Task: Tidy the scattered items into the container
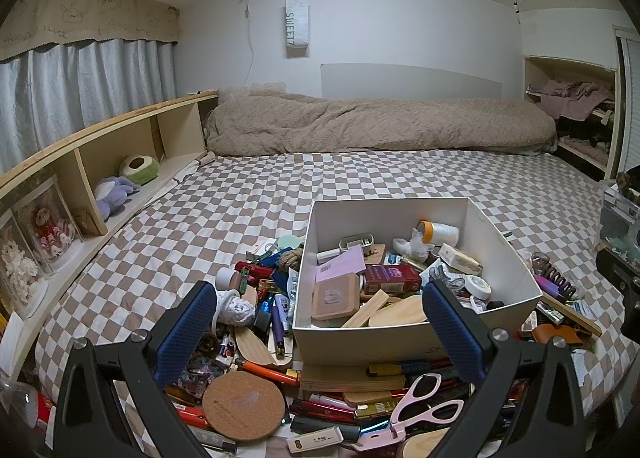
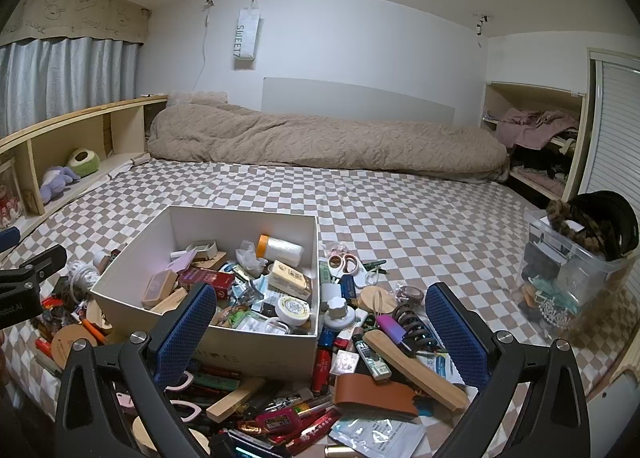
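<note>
From the left wrist camera, the left gripper hangs with its blue-padded fingers spread wide and holding nothing, above a white box already part-filled on the checkered bedspread, with pink scissors and a cork coaster loose in the clutter in front. From the right wrist camera, the right gripper is likewise wide and empty, the white box to its left, a wooden block and a brown leather case lying among the scattered things between its fingers.
</note>
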The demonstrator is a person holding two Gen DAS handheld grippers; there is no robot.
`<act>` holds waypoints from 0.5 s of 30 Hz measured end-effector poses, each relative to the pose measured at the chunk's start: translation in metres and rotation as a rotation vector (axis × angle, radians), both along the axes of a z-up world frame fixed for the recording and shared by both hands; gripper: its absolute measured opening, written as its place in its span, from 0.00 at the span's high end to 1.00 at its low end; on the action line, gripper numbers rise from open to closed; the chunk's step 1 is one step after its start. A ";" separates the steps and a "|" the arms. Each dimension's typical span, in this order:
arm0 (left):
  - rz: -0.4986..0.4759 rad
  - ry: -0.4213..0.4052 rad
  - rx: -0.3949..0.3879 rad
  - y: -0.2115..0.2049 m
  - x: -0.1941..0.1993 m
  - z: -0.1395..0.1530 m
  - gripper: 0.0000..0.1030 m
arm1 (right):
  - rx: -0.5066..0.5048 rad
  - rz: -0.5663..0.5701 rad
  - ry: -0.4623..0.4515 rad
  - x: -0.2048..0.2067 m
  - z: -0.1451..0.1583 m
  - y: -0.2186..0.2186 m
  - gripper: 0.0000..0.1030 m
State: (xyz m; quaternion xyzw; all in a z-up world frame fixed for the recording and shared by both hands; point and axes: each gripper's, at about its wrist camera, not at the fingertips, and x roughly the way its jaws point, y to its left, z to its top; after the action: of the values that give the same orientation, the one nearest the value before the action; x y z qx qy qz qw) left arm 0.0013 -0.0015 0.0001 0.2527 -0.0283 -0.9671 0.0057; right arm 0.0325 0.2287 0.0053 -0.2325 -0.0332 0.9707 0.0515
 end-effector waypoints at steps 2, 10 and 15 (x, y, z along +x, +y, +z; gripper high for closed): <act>0.001 0.000 -0.002 -0.001 0.000 -0.003 0.00 | 0.000 0.001 0.001 0.000 0.000 0.001 0.00; 0.001 -0.001 0.000 0.001 0.000 -0.004 0.00 | -0.001 0.000 0.009 0.002 0.002 0.001 0.00; 0.001 -0.001 -0.002 0.002 0.000 -0.004 0.00 | -0.002 0.001 0.010 0.003 0.002 0.002 0.00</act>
State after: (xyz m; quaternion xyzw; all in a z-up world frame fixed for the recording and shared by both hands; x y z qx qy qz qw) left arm 0.0015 0.0001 -0.0039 0.2531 -0.0290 -0.9670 0.0063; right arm 0.0350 0.2302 0.0074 -0.2277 -0.0322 0.9719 0.0510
